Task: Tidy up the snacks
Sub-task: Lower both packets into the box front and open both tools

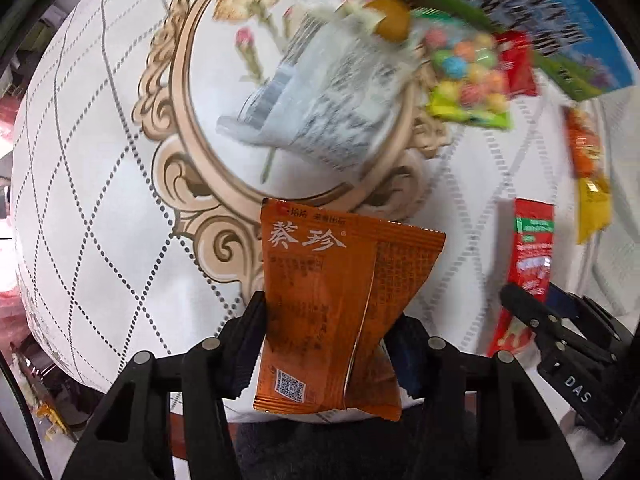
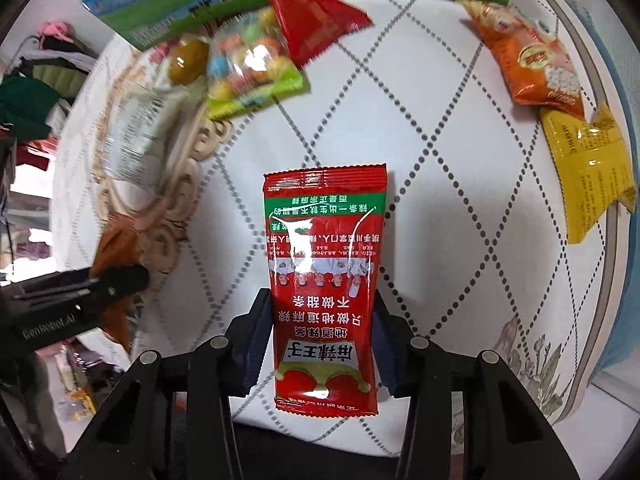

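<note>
A white quilted round table point(image 2: 460, 128) with a gold-scroll floral print is seen below both tongs; at its far edge a large green-and-blue carton point(image 2: 168, 4) stands with snacks piled against it: a clear printed bag point(image 1: 328, 104), a candy-ball bag point(image 2: 248, 68) and a red triangular packet point(image 2: 312, 24). An orange puffed-snack bag point(image 2: 532, 64) and a yellow packet point(image 2: 588, 176) lie well apart, near the right rim. The left gripper point(image 1: 332, 320) is nearly closed on an orange sachet point(image 1: 336, 304), pinched at mid-body and clear of the table. The right gripper point(image 2: 324, 312) is likewise clamped narrowly on a red spicy-strip packet point(image 2: 324, 280). Risks judged: slick film could slide from the pads if either hand is swung; the two tongs, close beside each other, could collide; a careless drop into the far pile could topple the loosely leaning bags.
</note>
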A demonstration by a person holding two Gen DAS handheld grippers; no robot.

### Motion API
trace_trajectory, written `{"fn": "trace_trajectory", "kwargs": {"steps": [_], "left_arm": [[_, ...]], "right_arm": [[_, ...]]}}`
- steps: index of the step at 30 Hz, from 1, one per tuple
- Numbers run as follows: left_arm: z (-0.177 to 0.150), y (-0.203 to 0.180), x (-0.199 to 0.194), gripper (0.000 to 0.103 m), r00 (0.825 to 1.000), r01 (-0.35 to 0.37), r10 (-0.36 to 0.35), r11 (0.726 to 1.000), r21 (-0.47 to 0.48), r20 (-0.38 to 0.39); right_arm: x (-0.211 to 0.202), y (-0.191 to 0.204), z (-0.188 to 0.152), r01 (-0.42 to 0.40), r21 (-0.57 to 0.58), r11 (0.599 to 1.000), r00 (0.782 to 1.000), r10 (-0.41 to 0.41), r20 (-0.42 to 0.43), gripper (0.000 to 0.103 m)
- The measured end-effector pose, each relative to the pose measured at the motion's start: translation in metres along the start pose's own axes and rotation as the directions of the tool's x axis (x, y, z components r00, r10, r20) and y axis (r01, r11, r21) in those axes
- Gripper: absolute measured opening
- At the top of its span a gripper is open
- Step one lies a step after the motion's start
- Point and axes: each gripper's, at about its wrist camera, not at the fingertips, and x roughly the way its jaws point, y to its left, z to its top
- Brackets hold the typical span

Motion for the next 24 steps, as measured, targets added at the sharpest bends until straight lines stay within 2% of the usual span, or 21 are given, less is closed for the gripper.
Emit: {"fn": "trace_trajectory", "kwargs": {"steps": [5, 10, 12, 15, 18, 21, 24], "left_arm": [[0.002, -0.009, -0.049, 0.052, 0.994, 0.083, -0.085, 0.996, 0.029, 0.065], [0.042, -0.028, -0.113, 0.052, 0.969, 0.177, -0.184, 0.983, 0.053, 0.167], [0.068, -0.040, -0.137, 0.052, 0.958, 0.185, -0.195, 0.980, 0.068, 0.210], [0.110, -0.067, -0.160, 0.052, 0.949, 0.167, -0.182, 0.983, 0.083, 0.255], [0.162, -0.080, -0.172, 0.053, 0.949, 0.113, -0.136, 0.989, 0.097, 0.284], [0.211, -0.093, -0.176, 0.053, 0.956, 0.051, -0.072, 0.995, 0.082, 0.283], [0.252, -0.101, -0.156, 0.053, 0.972, -0.002, -0.012, 0.998, 0.057, 0.233]], "right_arm": [[-0.044, -0.006, 0.020, -0.091, -0.008, 0.996, 0.994, 0.091, 0.053, 0.048], [-0.095, -0.004, 0.053, -0.159, -0.026, 0.987, 0.976, 0.162, 0.145, 0.048], [-0.118, -0.008, 0.076, -0.186, -0.029, 0.982, 0.963, 0.189, 0.193, 0.048], [-0.143, -0.009, 0.118, -0.197, -0.037, 0.980, 0.945, 0.200, 0.258, 0.048], [-0.152, -0.001, 0.169, -0.197, -0.038, 0.980, 0.932, 0.199, 0.303, 0.048], [-0.146, 0.018, 0.209, -0.192, -0.038, 0.981, 0.928, 0.194, 0.318, 0.048], [-0.130, 0.019, 0.247, -0.201, -0.018, 0.979, 0.936, 0.198, 0.292, 0.048]]}}
